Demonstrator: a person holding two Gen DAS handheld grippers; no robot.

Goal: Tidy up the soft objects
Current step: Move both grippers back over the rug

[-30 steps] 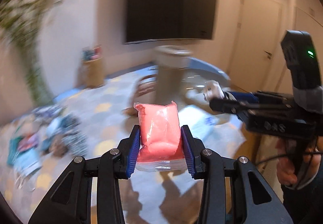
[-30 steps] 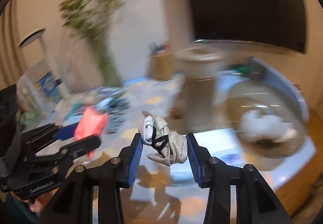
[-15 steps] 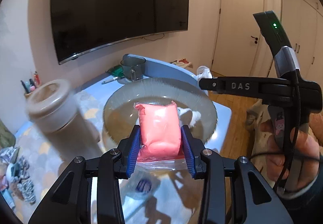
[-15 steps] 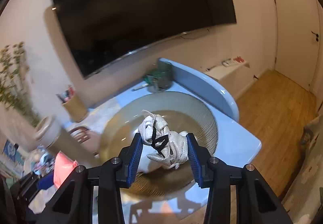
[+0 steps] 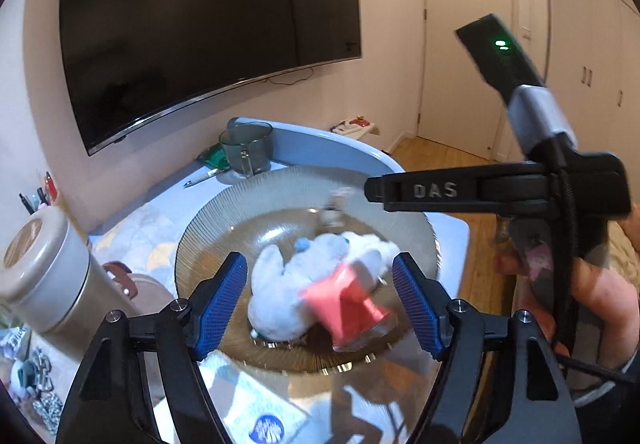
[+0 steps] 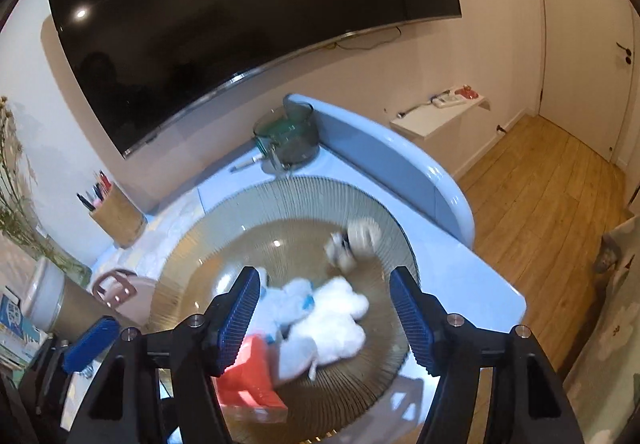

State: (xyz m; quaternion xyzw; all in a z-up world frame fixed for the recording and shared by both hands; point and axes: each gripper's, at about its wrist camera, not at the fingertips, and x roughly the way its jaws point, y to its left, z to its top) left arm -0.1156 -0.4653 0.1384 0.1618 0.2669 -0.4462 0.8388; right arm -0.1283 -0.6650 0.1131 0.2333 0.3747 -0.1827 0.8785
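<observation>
Right gripper [image 6: 324, 314] is over the big ribbed glass bowl [image 6: 224, 222], jaws opening with nothing pinched between them. Down in the bowl there's a white plush toy [image 6: 332, 324], a blurry beige bundle [image 6: 354, 242] nearer the far rim, and a pink packet [image 6: 250, 376] at the near edge. A blue pad of the left gripper [image 6: 90, 342] pokes in at lower left.

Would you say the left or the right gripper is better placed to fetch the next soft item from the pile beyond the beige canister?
Probably left: its jaws are opening, empty, and the beige canister sits on the left gripper side.
</observation>
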